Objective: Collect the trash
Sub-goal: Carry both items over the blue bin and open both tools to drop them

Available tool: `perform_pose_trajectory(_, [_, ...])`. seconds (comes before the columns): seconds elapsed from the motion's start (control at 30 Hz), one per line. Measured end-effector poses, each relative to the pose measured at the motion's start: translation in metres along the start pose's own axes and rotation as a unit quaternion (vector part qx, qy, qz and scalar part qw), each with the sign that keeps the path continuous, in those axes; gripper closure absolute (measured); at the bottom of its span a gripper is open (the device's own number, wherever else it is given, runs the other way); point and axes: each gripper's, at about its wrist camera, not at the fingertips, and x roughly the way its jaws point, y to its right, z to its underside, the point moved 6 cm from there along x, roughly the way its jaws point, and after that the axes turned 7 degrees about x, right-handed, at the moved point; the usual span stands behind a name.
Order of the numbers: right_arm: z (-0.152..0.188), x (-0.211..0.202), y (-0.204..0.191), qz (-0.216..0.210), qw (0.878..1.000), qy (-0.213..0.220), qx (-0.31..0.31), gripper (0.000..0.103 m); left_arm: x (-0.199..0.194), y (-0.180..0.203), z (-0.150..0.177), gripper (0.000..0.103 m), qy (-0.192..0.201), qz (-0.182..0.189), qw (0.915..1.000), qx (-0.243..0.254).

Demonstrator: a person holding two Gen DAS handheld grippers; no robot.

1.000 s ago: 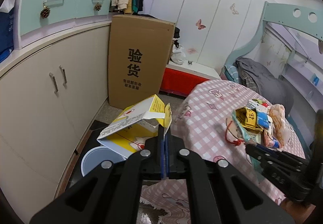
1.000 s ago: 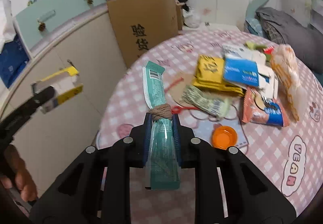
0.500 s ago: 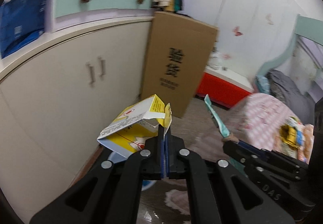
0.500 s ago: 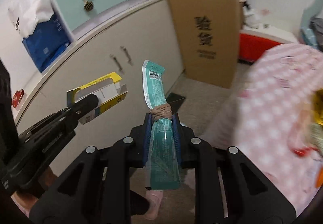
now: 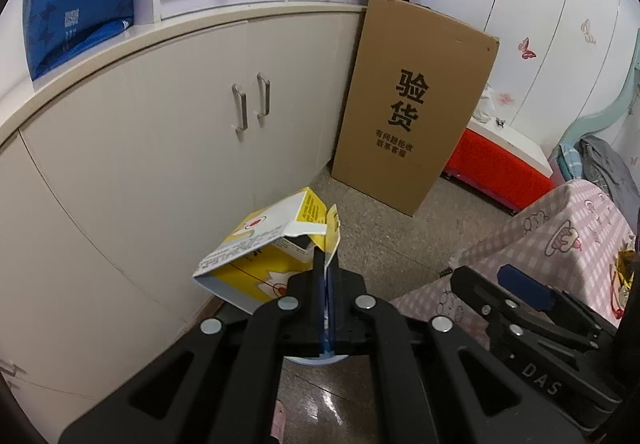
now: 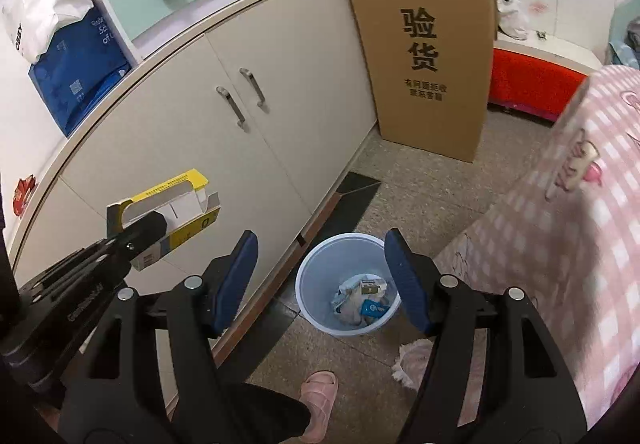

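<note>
My left gripper (image 5: 324, 268) is shut on the flap of a yellow and white carton (image 5: 264, 244), held in the air beside the cabinet. The carton (image 6: 176, 204) and left gripper (image 6: 148, 224) also show at the left of the right wrist view. My right gripper (image 6: 320, 256) hangs over a pale blue waste bin (image 6: 316, 308) on the floor. Its jaws are opening and nothing is between them. Several scraps of trash lie inside the bin. Only a sliver of the bin (image 5: 316, 358) shows under my left fingers, with the right gripper (image 5: 516, 288) to their right.
A cream cabinet (image 6: 240, 132) runs along the left. A tall cardboard box (image 6: 424, 44) leans at its far end. The pink checked table (image 6: 580, 224) is on the right. A foot in a pink slipper (image 6: 320, 396) and a rag (image 6: 412, 360) are near the bin.
Both grippers swung from the table to the floor by the cabinet. The right jaws opened and the teal wrapper they held is gone from them. The left still holds the carton.
</note>
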Motion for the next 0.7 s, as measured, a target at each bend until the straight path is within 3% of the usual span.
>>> perform_pose_trajectory(0.3, [0.001, -0.023, 0.004, 0.004, 1.000, 0.024, 0.006, 0.033, 0.000, 0.012, 0.002, 0.102, -0.011, 0.006, 0.9999, 0.010])
perform_pose_trajectory(0.7, [-0.016, -0.046, 0.017, 0.009, 0.996, 0.088, 0.031, 0.031, 0.012, 0.029, -0.016, 0.099, -0.005, 0.009, 0.9999, 0.014])
